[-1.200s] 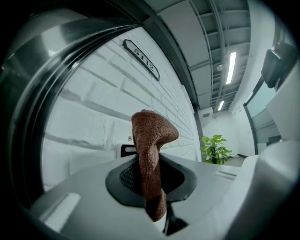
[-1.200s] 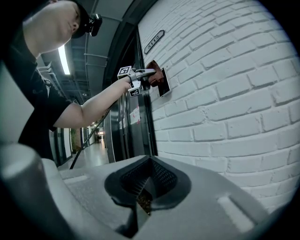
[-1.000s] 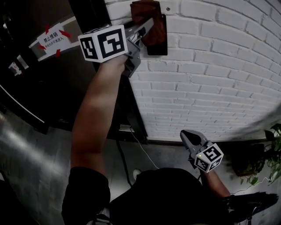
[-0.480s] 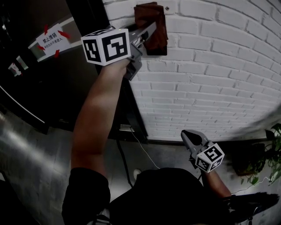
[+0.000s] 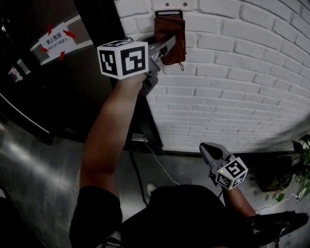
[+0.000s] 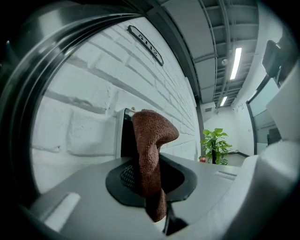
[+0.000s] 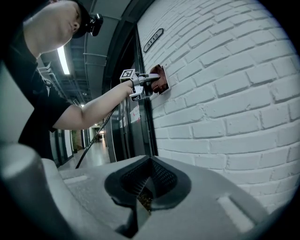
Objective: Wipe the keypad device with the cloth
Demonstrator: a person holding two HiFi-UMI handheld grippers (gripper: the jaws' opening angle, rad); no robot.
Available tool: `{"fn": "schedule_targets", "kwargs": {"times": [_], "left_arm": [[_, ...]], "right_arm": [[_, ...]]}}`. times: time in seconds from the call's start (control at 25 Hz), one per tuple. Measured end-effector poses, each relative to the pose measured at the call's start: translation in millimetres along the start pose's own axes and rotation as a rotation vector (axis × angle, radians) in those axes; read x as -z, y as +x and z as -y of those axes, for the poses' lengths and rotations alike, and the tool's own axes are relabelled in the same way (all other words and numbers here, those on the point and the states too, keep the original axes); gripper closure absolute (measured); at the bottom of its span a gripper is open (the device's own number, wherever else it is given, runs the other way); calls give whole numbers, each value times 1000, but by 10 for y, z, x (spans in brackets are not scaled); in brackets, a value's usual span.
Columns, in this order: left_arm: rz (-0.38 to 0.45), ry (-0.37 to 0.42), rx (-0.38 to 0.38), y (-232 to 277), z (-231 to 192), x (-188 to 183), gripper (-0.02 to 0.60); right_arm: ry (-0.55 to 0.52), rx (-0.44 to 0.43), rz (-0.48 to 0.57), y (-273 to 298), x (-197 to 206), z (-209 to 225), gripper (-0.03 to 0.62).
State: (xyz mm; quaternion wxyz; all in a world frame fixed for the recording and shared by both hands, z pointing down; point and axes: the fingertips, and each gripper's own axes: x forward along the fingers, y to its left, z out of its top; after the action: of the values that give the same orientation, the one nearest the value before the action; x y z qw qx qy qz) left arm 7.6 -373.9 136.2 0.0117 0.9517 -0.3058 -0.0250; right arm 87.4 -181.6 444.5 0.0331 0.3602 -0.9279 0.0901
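Note:
A black keypad device [image 5: 169, 13] is fixed to the white brick wall [image 5: 242, 77], and its dark edge [image 6: 125, 136] shows behind the cloth in the left gripper view. A brown cloth [image 5: 171, 38] hangs over the device and covers most of it. My left gripper [image 5: 163, 44] is raised to the wall and shut on the brown cloth [image 6: 149, 159], pressing it against the device. My right gripper [image 5: 206, 151] hangs low near the wall's base, shut and empty [image 7: 140, 199]. From the right gripper view the cloth [image 7: 160, 80] and left gripper [image 7: 152, 79] show far up the wall.
A dark door frame [image 5: 104, 24] runs left of the wall, with a white notice [image 5: 54, 41] taped on the dark door. A cable [image 5: 155, 160] runs down to the floor. A potted plant [image 5: 300, 169] stands at the right. A plaque [image 6: 146, 44] sits high on the wall.
The left gripper has slid the cloth down and slightly right over the device, so the device's top edge now shows. The right gripper has stayed put.

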Motion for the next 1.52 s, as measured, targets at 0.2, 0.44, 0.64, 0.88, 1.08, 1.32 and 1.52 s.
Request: {"fn": "schedule_targets", "kwargs": {"times": [0.2, 0.44, 0.64, 0.88, 1.08, 1.32, 1.52], "left_arm": [[-30, -21, 1, 15, 14, 242, 520], [-48, -55, -4, -25, -18, 484, 520], [-71, -78, -14, -56, -40, 658, 520], [-101, -116, -18, -59, -47, 927, 520], [-120, -132, -25, -48, -52, 1079, 520], [-153, -145, -44, -24, -40, 1264, 520], [-161, -151, -60, -66, 11, 1326, 520]], "right_arm": [[3, 8, -8, -42, 18, -8, 603], [0, 10, -14, -66, 62, -5, 603], [-1, 8, -20, -74, 57, -26, 603], [-2, 4, -28, -91, 73, -39, 603], [-2, 2, -28, -120, 109, -15, 603], [-11, -4, -20, -162, 57, -12, 603], [-10, -22, -13, -206, 44, 5, 603]]}}
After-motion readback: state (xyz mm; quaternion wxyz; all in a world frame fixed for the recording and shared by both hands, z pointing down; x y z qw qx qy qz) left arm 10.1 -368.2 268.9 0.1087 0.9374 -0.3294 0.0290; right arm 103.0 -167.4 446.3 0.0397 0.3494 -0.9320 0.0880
